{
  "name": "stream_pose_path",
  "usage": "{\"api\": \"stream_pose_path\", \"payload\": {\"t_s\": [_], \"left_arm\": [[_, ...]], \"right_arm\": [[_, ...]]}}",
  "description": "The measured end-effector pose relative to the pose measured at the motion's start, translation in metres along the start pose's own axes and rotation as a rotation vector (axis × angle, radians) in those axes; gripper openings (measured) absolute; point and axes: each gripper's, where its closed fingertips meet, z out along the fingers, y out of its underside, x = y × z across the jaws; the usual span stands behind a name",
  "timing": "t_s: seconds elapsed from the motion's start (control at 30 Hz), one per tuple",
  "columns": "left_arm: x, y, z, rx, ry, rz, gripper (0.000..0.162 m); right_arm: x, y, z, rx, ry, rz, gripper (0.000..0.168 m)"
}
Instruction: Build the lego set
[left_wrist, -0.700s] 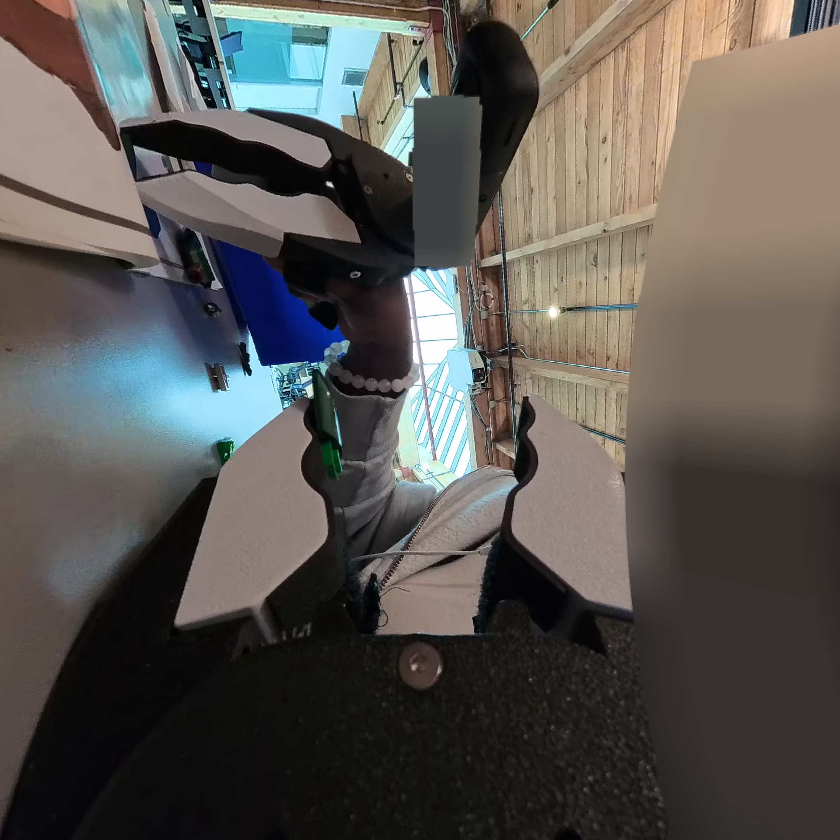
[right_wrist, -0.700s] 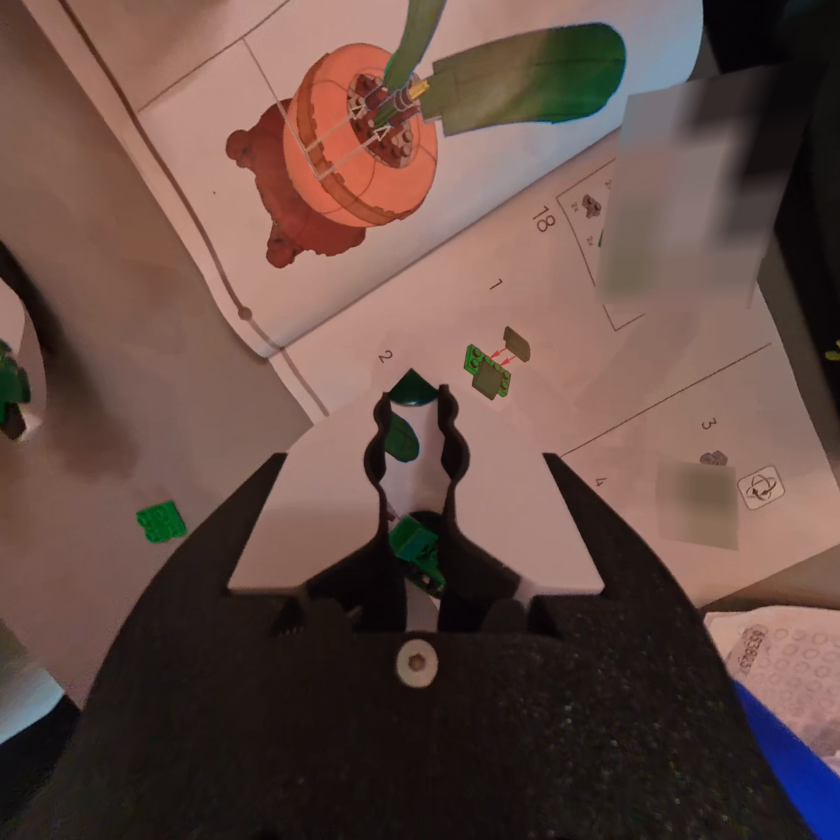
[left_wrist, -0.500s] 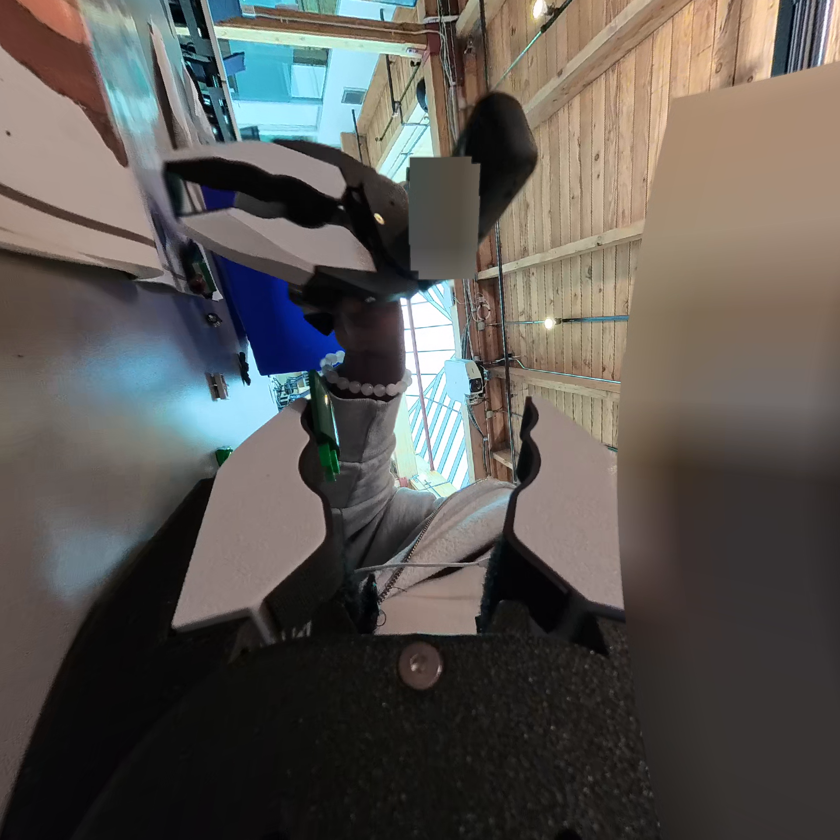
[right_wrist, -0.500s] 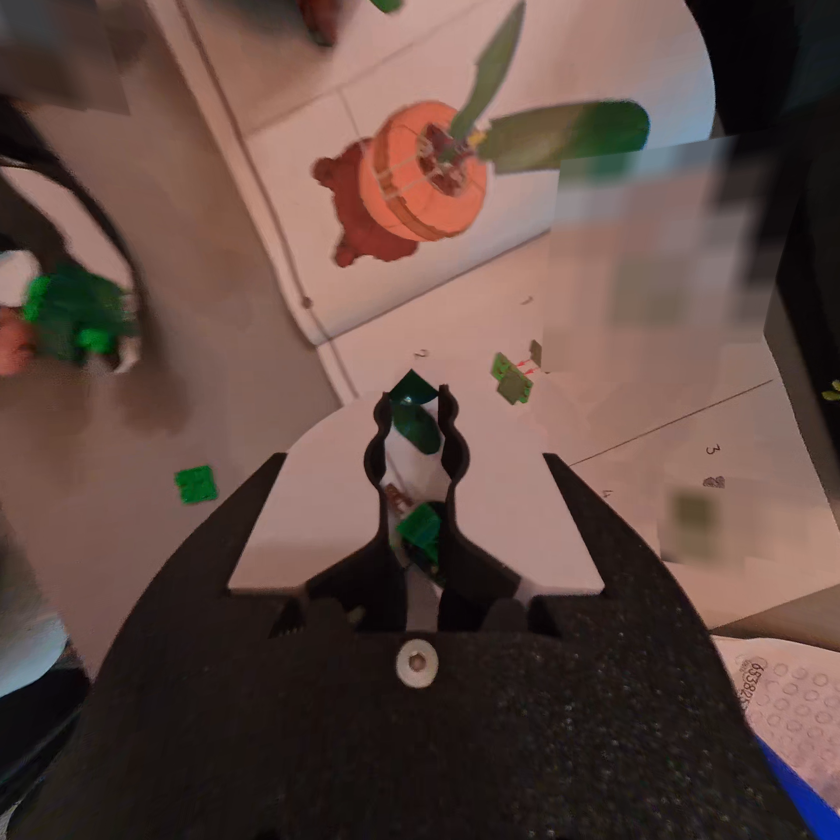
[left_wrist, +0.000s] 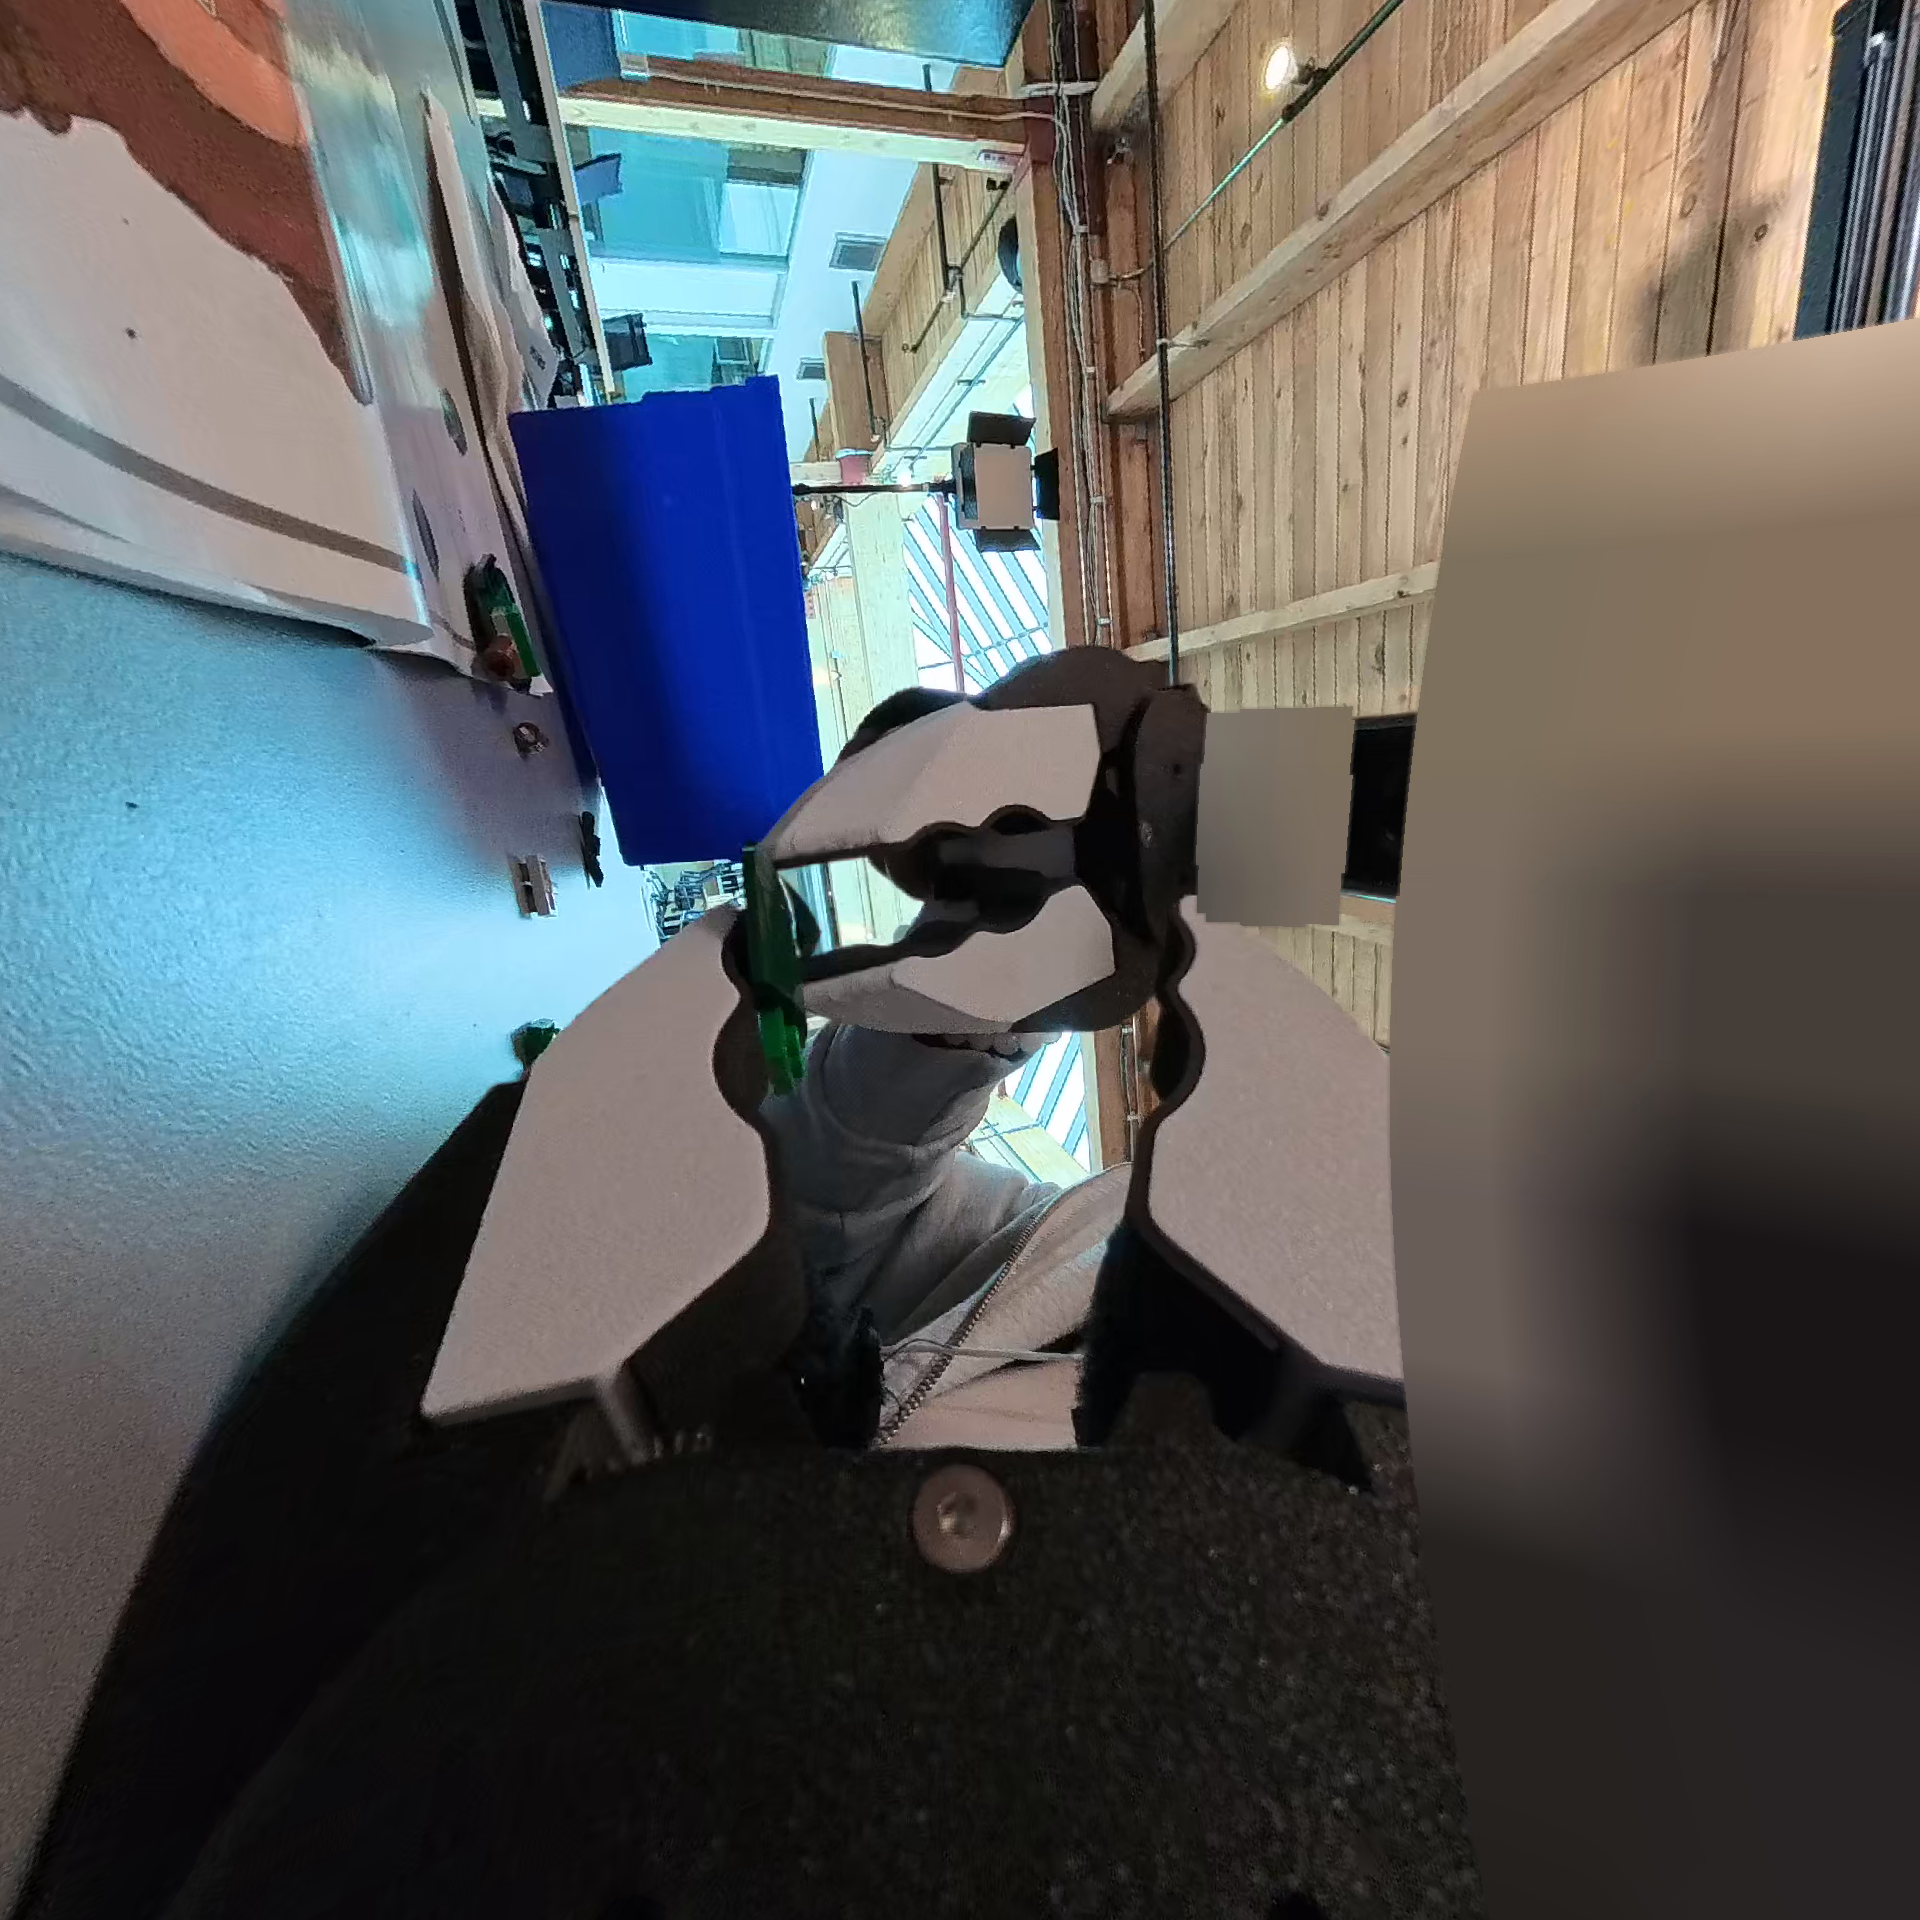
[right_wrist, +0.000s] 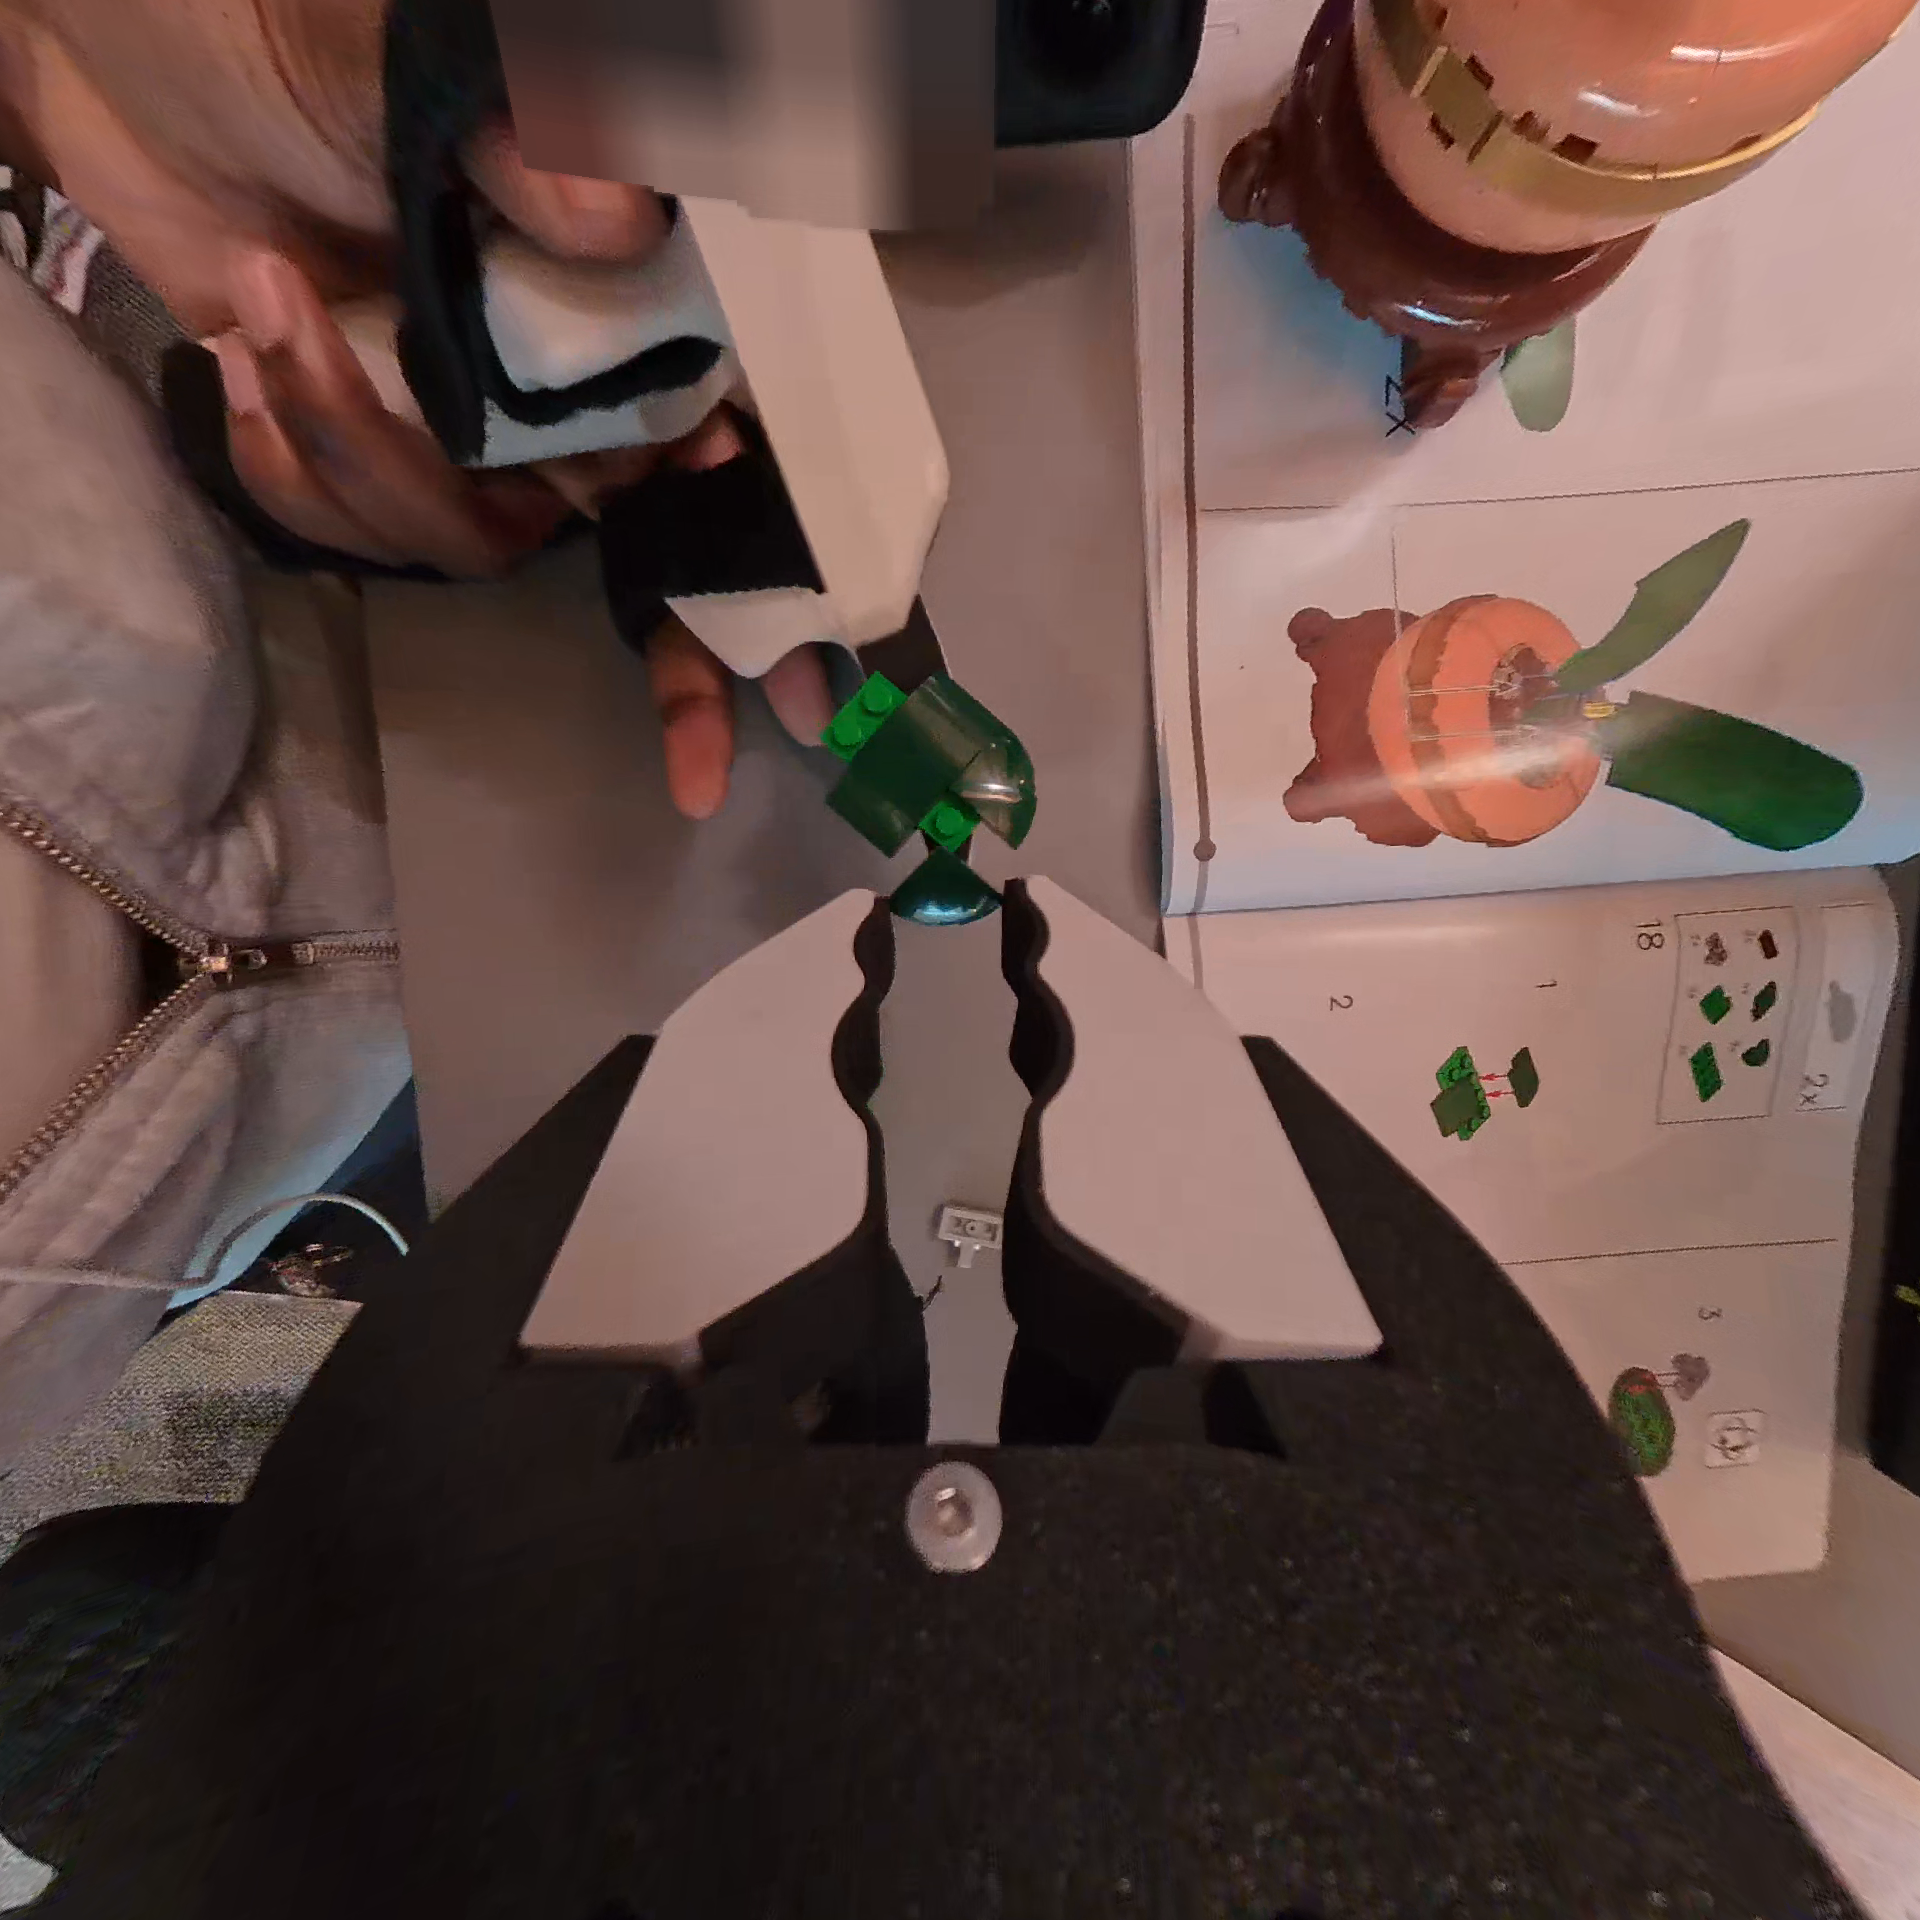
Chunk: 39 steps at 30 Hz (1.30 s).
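My right gripper (right_wrist: 948, 902) is shut on a small dark green rounded piece (right_wrist: 945, 902), pinched at its fingertips. The piece touches the lower edge of a green brick assembly (right_wrist: 914, 764). That assembly rests against the inner face of one left finger (right_wrist: 831, 436), and a person's fingertips (right_wrist: 691, 727) touch it. In the left wrist view my left gripper (left_wrist: 956, 925) is wide open. The green assembly (left_wrist: 774, 966) lies along its left finger. The right gripper (left_wrist: 805, 914) points into that assembly from the right.
The open instruction booklet (right_wrist: 1558, 1143) lies on the table to the right. The brown and orange pot model (right_wrist: 1507, 156) stands on its far page. A small grey piece (right_wrist: 968, 1231) lies on the table under my right jaws. A blue box (left_wrist: 675, 623) stands farther off.
My right gripper left the booklet area and came to the left gripper, bringing the dark green piece against the green assembly. The left gripper stayed open and nearly still.
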Motion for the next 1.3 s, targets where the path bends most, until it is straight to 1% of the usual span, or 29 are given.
{"api": "stream_pose_path", "payload": {"t_s": [0.1,0.13,0.33,0.7,0.87,1.0,1.07,1.13,1.23,1.3], "left_arm": [[-0.001,0.001,0.000,-0.001,-0.008,0.005,0.069],[-0.001,0.000,0.000,0.001,-0.011,0.007,0.070],[-0.003,0.002,0.000,-0.005,-0.024,0.017,0.066],[-0.007,0.003,0.000,-0.010,-0.055,0.026,0.059],[-0.010,0.003,0.000,-0.013,-0.075,0.030,0.052],[-0.017,0.004,0.001,-0.018,-0.129,0.044,0.035],[-0.021,0.004,0.000,-0.020,-0.163,0.051,0.025],[-0.026,0.004,0.000,-0.018,-0.201,0.056,0.010],[-0.025,0.004,0.000,-0.019,-0.201,0.064,0.007],[-0.022,0.004,-0.001,-0.015,-0.184,0.083,0.006]], "right_arm": [[0.001,-0.004,-0.001,-0.020,0.009,-0.007,0.020],[0.002,-0.005,-0.001,-0.033,0.011,-0.004,0.020],[0.001,-0.002,0.002,-0.099,0.023,-0.010,0.020],[-0.001,-0.006,0.003,-0.104,0.030,-0.017,0.020],[-0.001,-0.007,0.004,-0.107,0.030,-0.019,0.020],[-0.001,-0.007,0.002,-0.101,0.032,-0.023,0.020],[-0.002,-0.008,0.001,-0.093,0.031,-0.022,0.020],[-0.002,-0.010,0.000,-0.083,0.035,-0.024,0.020],[-0.002,-0.011,0.000,-0.081,0.042,-0.032,0.021],[-0.002,-0.014,-0.003,-0.052,0.045,-0.031,0.021]]}}
